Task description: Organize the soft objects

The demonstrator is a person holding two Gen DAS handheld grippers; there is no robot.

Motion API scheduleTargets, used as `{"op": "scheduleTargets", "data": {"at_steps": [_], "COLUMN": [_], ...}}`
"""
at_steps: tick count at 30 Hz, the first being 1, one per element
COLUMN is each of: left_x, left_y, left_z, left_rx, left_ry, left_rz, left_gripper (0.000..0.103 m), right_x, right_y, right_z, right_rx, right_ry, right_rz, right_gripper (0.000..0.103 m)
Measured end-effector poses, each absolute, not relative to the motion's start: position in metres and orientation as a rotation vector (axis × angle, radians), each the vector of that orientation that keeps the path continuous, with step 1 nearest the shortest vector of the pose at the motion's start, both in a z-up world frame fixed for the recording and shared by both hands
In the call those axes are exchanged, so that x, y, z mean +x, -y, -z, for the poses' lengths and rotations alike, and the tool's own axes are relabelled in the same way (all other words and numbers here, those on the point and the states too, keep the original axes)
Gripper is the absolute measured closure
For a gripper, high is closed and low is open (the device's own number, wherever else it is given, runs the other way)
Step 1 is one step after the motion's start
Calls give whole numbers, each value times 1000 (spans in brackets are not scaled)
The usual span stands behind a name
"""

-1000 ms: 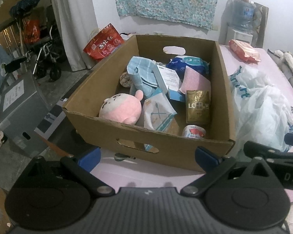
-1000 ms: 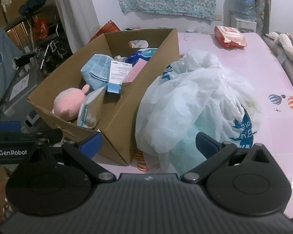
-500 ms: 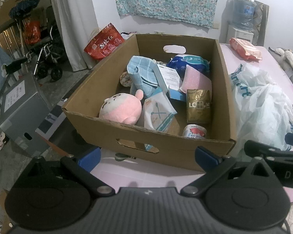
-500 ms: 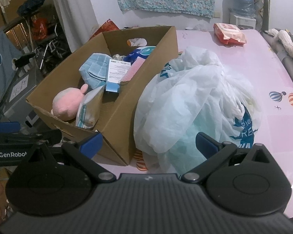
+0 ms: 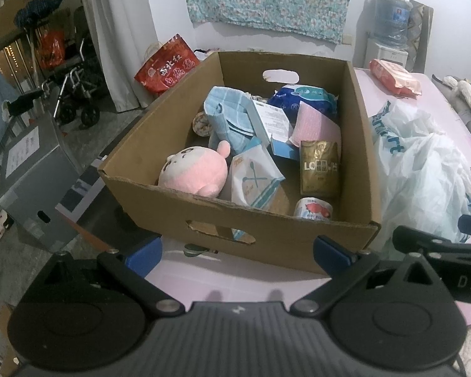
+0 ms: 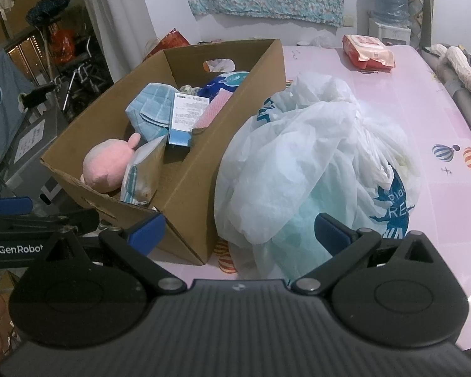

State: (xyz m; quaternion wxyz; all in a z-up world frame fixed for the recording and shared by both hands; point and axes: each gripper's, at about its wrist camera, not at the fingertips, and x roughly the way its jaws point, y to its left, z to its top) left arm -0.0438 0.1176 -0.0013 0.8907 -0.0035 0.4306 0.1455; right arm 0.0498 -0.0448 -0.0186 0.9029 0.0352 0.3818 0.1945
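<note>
An open cardboard box (image 5: pixel 267 229) (image 6: pixel 185 188) stands on the pink table (image 6: pixel 424 100). Inside lie a pink plush toy (image 5: pixel 197 171) (image 6: pixel 106 165), a blue checked cloth (image 5: pixel 227 119) (image 6: pixel 149 110), a pink sponge-like pad (image 5: pixel 317 124), a gold sachet (image 5: pixel 319 168), a white-and-teal packet (image 5: pixel 254 179), a blue wipes pack (image 5: pixel 304 100) and a small tin (image 5: pixel 313 209). To the box's right slumps a white plastic bag (image 6: pixel 311 169) (image 5: pixel 424 169). My left gripper (image 5: pixel 237 251) is open in front of the box. My right gripper (image 6: pixel 238 232) is open before the bag.
A red-orange wipes pack (image 6: pixel 369 51) (image 5: pixel 395 77) lies at the table's far end. A water dispenser (image 5: pixel 389 34) stands behind it. A red gift bag (image 5: pixel 166 66), a wheelchair (image 5: pixel 75 94) and a grey box (image 5: pixel 31 172) are on the floor to the left.
Both wrist views have drifted slightly, the right one shifting a little towards the bag. Both grippers stay open and nothing in the box has moved.
</note>
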Motion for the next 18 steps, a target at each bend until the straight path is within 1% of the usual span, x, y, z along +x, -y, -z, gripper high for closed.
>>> {"op": "scheduleTargets", "data": {"at_steps": [18], "left_x": [-43], "left_y": [-119], "left_z": [1], "left_rx": [-11], "left_ry": [-901], "left_rz": [-300], "left_gripper": [0], "right_x": [50], "right_y": [44], "right_z": [19], "right_rx": [74], "right_ry": [-790], "right_rz": [-402], "right_gripper": [1]}}
